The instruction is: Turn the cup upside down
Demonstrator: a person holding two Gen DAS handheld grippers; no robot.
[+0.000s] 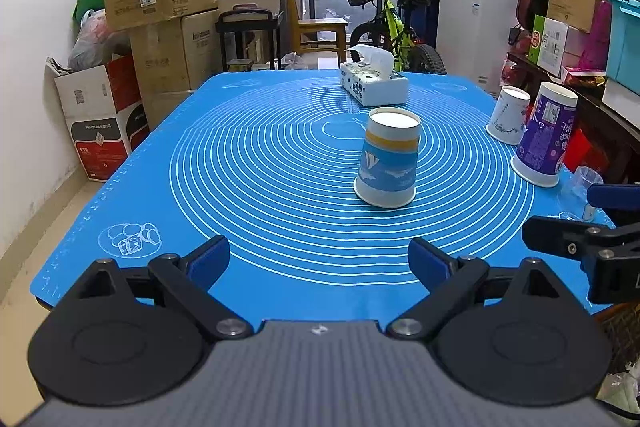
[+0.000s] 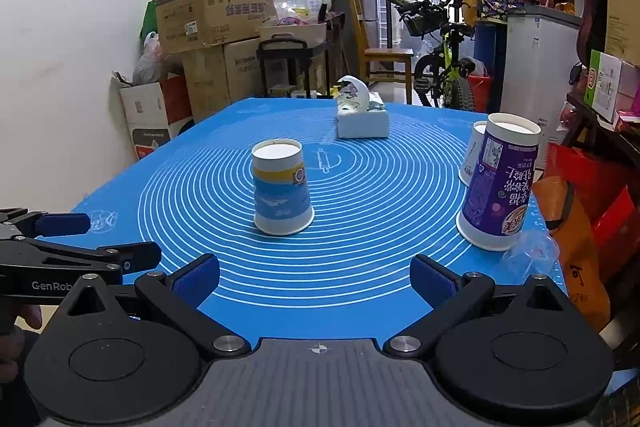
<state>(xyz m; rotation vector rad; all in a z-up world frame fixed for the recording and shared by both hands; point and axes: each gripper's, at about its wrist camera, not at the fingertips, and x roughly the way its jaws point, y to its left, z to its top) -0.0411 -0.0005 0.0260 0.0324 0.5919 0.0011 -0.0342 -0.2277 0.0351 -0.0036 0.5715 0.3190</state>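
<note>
Nearest the cameras, the left gripper [image 1: 320,259] is held with its 2 blue-padded fingers spread wide and nothing between them, above the near edge of the blue mat [image 1: 248,195]. The right gripper [image 2: 316,277] is likewise spread and empty, above the same edge. A clear plastic cup [image 2: 532,253] is seen near the mat's right edge, just beside a purple cup [image 2: 498,187] that is stood upside down. Toward the middle of the mat, the blue-and-white paper cup [image 1: 387,158] is stood mouth down, base up, apart from both grippers. Behind the purple cup, a white cup [image 1: 507,115] is also inverted by the right edge. At the far edge, a tissue box [image 1: 374,83] is placed.
</note>
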